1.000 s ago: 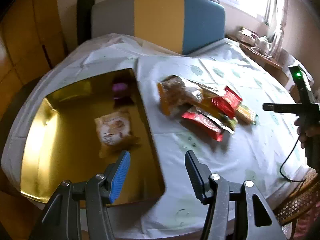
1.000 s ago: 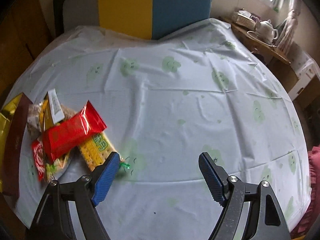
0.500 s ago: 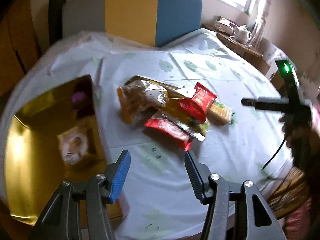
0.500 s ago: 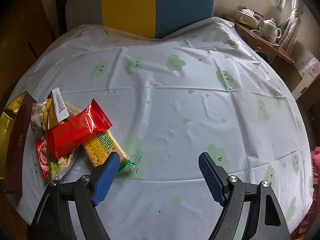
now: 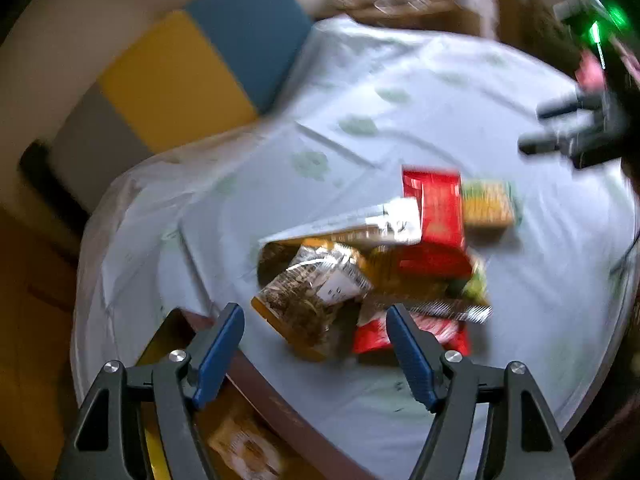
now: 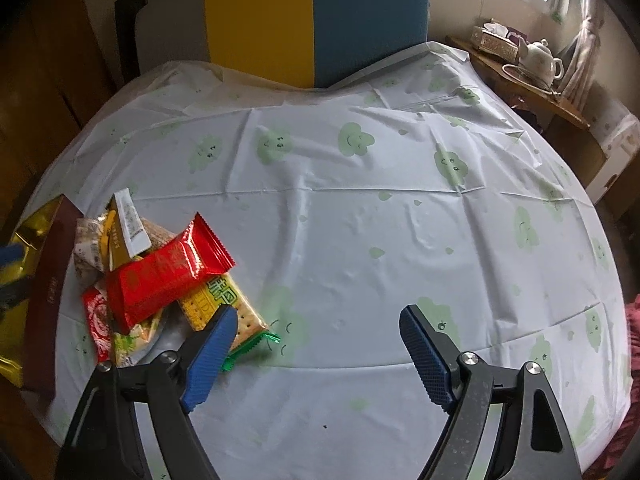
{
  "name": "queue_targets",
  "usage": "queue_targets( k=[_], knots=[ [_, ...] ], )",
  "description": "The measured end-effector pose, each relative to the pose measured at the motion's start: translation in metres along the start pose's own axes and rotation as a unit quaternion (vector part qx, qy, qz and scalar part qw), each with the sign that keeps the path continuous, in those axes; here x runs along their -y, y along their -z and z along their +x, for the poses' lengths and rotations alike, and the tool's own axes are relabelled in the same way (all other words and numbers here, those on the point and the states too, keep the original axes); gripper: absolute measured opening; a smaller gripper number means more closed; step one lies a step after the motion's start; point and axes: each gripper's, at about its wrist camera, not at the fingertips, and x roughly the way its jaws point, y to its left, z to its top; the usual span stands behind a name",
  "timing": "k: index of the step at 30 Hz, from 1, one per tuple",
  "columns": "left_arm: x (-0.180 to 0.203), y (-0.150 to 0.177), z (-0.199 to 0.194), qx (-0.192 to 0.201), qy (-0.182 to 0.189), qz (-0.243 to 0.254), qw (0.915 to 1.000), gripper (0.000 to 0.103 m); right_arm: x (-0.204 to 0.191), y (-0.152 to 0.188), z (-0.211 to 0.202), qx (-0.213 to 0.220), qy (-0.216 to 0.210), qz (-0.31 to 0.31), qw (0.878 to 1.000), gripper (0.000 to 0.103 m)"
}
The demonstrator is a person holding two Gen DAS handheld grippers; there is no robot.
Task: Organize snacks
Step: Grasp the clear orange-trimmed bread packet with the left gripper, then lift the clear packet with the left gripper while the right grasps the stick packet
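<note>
Several snack packets point(image 6: 156, 276) crowd the table point(image 6: 360, 220) at nine o'clock, touching the gold box point(image 6: 44, 280); left tool point(image 5: 316, 340), jaws just widened, and right tool point(image 6: 316, 340) gape empty.

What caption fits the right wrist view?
Open right gripper hovers over the tablecloth beside a snack pile.

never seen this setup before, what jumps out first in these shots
The jumbled heap of snack packets, topped by a bright red wrapper, lies at the left of the pale tablecloth printed with green smiley clouds. Just left of the heap is a gold-lined box. Behind the table stands a grey, yellow and blue chair back.
</note>
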Motion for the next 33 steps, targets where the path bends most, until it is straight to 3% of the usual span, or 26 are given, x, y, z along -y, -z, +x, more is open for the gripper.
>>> queue_targets(
  k=[6, 16, 17, 18, 19, 26, 33],
  knots=[
    [-0.02, -0.001, 0.038, -0.039, 0.057, 0.014, 0.9975, 0.083, 0.002, -0.002, -0.001, 0.004, -0.004, 0.006, 1.0, 0.086],
    [-0.016, -0.018, 0.073, -0.056, 0.087, 0.065, 0.9925, 0.084, 0.003, -0.002, 0.005, -0.007, -0.004, 0.007, 1.0, 0.087],
    [-0.016, -0.018, 0.078, -0.059, 0.093, 0.059, 0.9921, 0.08, 0.004, -0.002, 0.006, -0.008, -0.004, 0.009, 1.0, 0.087],
    [-0.014, -0.018, 0.081, -0.058, 0.09, 0.053, 0.9929, 0.064, 0.004, -0.003, 0.006, -0.009, -0.003, 0.011, 1.0, 0.087],
    [-0.014, -0.017, 0.082, -0.053, 0.089, 0.048, 0.9935, 0.056, 0.004, -0.002, 0.006, -0.009, -0.003, 0.012, 1.0, 0.087],
    [-0.015, 0.001, 0.064, -0.031, 0.075, -0.021, 0.9965, 0.048, 0.005, -0.003, 0.008, -0.008, 0.001, 0.01, 1.0, 0.087],
    [-0.011, 0.026, 0.018, 0.011, 0.071, -0.103, 0.992, 0.047, 0.003, -0.001, 0.009, -0.013, 0.008, 0.004, 1.0, 0.087]
  ],
)
